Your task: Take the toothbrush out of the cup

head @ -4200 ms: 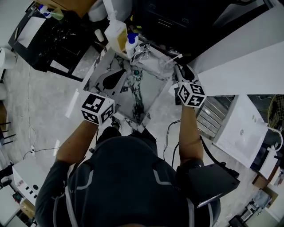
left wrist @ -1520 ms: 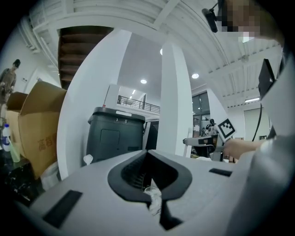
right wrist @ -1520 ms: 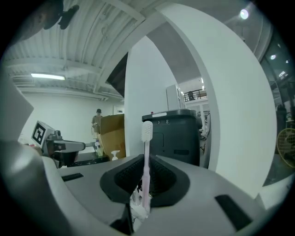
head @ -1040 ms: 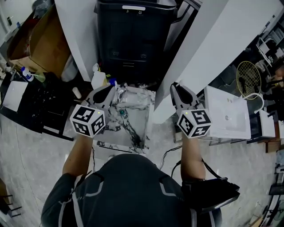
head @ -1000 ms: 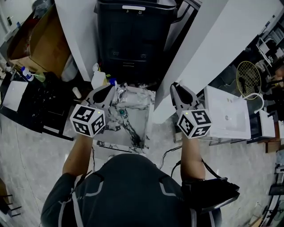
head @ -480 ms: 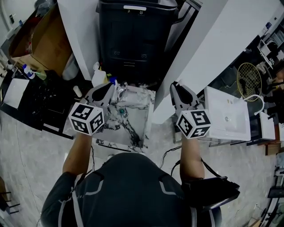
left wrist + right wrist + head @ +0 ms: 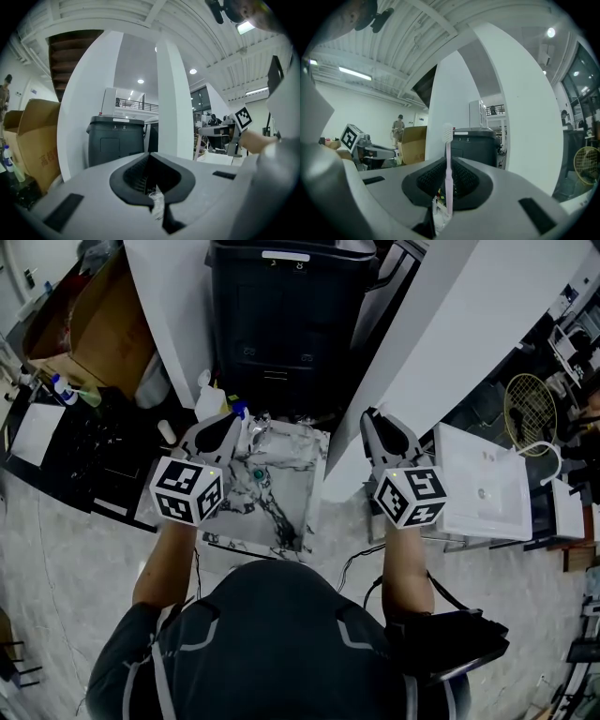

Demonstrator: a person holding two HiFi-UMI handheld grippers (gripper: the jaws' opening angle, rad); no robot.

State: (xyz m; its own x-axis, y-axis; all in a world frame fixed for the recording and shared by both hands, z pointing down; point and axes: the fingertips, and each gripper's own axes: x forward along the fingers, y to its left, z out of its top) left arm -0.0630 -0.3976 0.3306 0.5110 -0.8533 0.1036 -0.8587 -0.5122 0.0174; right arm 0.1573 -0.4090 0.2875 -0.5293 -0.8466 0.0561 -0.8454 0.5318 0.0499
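My right gripper (image 7: pixel 447 159) is shut on a pale pink toothbrush (image 7: pixel 448 154). The brush stands upright between the pads, its bristle head above the jaws. In the head view the right gripper (image 7: pixel 371 420) is raised to the right of the marble sink top (image 7: pixel 281 512). My left gripper (image 7: pixel 229 422) hovers over the sink's left side. Its jaws meet at the tips in the left gripper view (image 7: pixel 150 155). A small clear cup-like thing (image 7: pixel 157 202) shows in the slit below them; I cannot tell if it is touched.
A black bin (image 7: pixel 272 315) stands behind the sink between white columns. Bottles (image 7: pixel 214 401) sit at the sink's far left corner. A cardboard box (image 7: pixel 70 324) and a dark bench are at the left. A white unit (image 7: pixel 483 488) is at the right.
Four seconds ago the right gripper was low at the cup on the sink; both grippers now hang higher, level. Over the last second they barely shift; the left rolls slightly.
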